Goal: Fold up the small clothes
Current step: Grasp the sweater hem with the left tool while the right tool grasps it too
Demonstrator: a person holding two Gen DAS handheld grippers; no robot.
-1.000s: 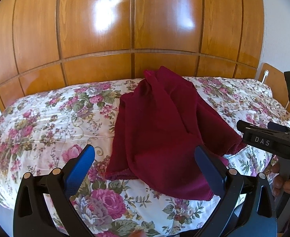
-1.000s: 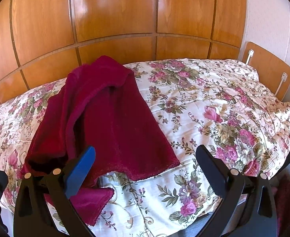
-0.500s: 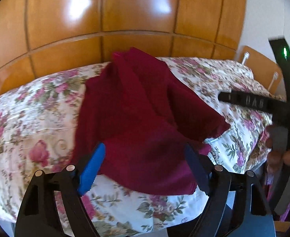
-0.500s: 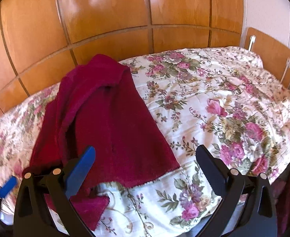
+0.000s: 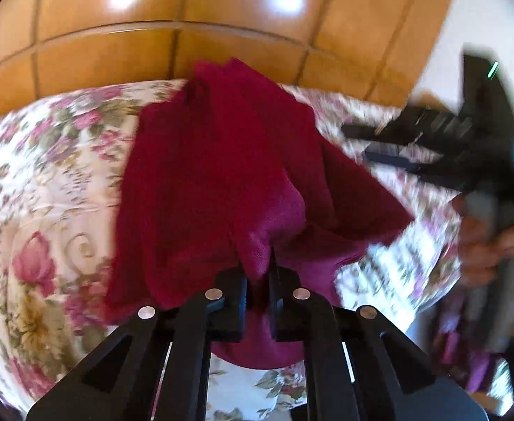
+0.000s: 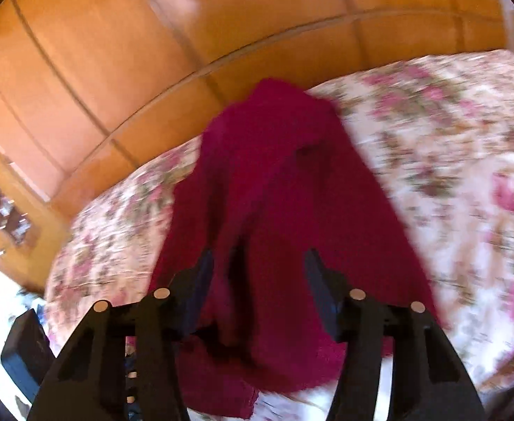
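1 red cloth (image 5: 204,175), 2 grippers, 1 bedspread (image 5: 46,182).

Motion blur smears the floral bedspread (image 6: 450,161) and the right gripper (image 5: 443,154), while the left gripper (image 5: 258,282) hides the pinched fold of the maroon cloth (image 5: 222,161).

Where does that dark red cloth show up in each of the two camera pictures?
Left wrist view: dark red garment fills the centre, its near edge pinched in the left gripper.
Right wrist view: centre again, running under the right gripper.
Shared landmark: wooden headboard behind the garment.
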